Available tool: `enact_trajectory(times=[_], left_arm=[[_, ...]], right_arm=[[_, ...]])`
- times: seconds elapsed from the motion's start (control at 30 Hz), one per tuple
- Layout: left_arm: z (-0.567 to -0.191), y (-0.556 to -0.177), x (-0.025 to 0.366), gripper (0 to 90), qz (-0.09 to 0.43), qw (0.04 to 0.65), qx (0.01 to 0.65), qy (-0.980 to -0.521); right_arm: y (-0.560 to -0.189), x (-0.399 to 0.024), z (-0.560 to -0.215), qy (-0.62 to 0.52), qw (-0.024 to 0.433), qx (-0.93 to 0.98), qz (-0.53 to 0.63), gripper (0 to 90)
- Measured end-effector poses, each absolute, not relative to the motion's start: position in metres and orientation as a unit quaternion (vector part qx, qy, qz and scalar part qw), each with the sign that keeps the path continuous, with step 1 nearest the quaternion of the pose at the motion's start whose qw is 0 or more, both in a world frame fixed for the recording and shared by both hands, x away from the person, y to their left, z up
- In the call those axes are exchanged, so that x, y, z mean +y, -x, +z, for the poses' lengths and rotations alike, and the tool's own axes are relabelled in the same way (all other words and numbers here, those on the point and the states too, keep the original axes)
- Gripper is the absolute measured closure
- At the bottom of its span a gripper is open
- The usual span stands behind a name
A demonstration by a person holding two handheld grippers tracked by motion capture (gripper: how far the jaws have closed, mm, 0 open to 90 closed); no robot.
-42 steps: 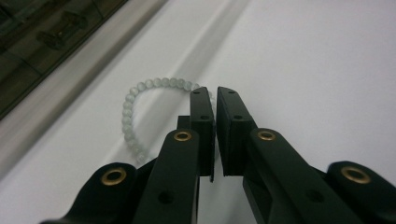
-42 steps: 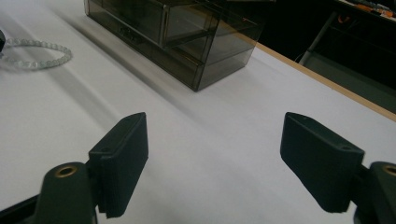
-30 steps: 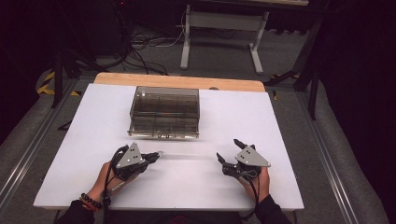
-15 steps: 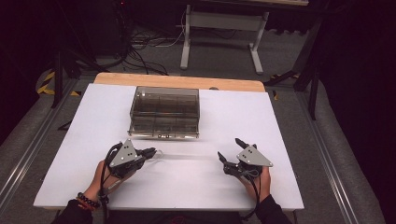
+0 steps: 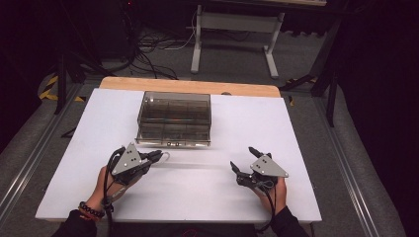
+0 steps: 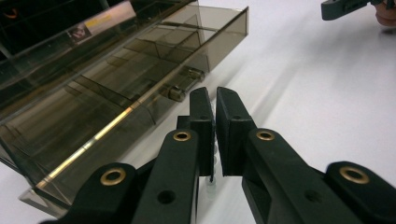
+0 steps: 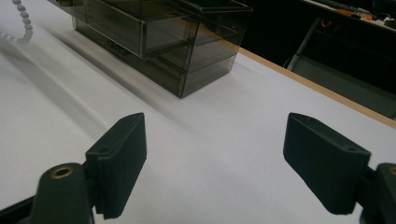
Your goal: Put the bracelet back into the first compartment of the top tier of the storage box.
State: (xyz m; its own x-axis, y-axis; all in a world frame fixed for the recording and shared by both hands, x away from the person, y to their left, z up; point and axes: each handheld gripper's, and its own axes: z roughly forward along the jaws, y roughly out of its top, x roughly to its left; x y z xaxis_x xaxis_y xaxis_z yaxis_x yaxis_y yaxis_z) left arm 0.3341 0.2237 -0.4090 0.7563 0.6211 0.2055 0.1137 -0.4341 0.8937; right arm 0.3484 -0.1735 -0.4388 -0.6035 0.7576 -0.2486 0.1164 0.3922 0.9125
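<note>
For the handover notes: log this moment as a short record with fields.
surface: white table
box: smoky clear organizer box, far middle of the table, its bottom drawer pulled out a little
left claw: shut on a white bead string, just in front of the drawer
right claw: open, nothing between its pads, over bare table
</note>
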Motion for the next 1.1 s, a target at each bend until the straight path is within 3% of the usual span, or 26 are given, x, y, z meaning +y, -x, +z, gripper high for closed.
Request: enact_trajectory(times=[0.57, 1.1], left_arm=[[-0.390, -0.346, 0.225, 85.9, 0.281, 0.500, 0.239, -0.783], [-0.376, -0.361, 0.228, 85.8, 0.293, 0.515, 0.251, -0.765]], right_arm=[[-0.345, -0.177, -0.439, -0.293, 0.352, 0.751, 0.476, 19.8], [-0.345, -0.176, -0.439, -0.294, 0.329, 0.743, 0.504, 7.1]])
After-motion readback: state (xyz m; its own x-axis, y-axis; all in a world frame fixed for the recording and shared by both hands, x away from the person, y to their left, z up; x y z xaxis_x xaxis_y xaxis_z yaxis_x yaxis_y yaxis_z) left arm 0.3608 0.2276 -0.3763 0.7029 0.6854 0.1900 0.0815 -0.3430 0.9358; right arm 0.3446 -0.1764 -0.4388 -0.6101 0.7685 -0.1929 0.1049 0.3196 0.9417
